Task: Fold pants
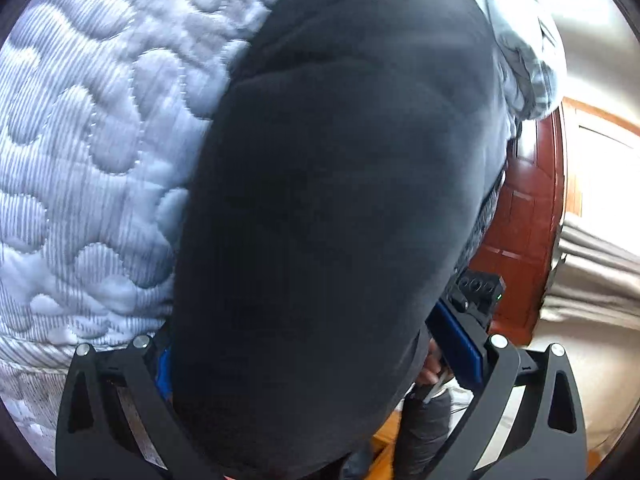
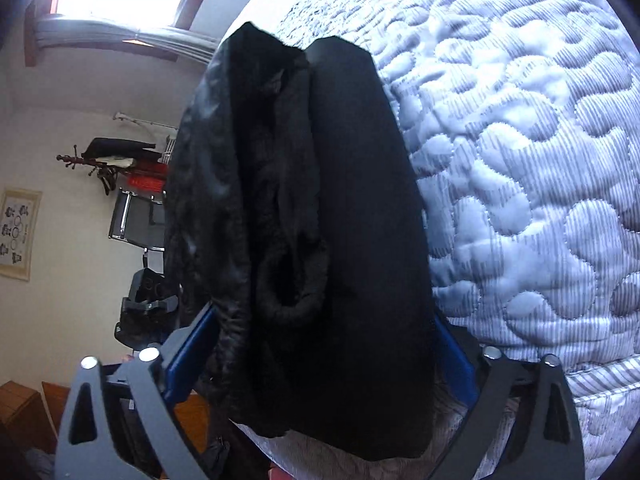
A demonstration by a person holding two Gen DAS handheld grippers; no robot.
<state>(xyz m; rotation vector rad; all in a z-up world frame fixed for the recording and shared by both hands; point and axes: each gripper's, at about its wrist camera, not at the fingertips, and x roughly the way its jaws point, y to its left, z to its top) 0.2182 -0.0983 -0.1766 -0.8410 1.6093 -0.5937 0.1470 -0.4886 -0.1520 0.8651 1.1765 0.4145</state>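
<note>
While the left wrist view is mostly swallowed by dark cloth, you can still make out the basics: the pants (image 1: 328,208) hang as one big smooth black sheet right between the fingers of the left tongs (image 1: 320,360). The blue pads (image 1: 460,348) sit wide apart on either side of the fabric, so whether they actually pinch it I honestly can't tell. Behind the cloth is the bed (image 1: 88,160) with its pale quilted cover, filling the left side, and a reddish wooden door (image 1: 524,216) shows past the bed's far edge on the right.

Over in the right wrist view the pants (image 2: 320,240) are bunched and doubled over, with the fuzzy inner lining and a rolled cuff opening showing. They lie on the bed (image 2: 520,160) along its left edge and run down between the fingers of the right tongs (image 2: 320,360). Again the blue pads (image 2: 188,352) stand well apart with cloth filling the gap; can't tell if it's gripped. A coat rack (image 2: 100,160) and a framed picture (image 2: 16,232) are on the wall off to the left.
</note>
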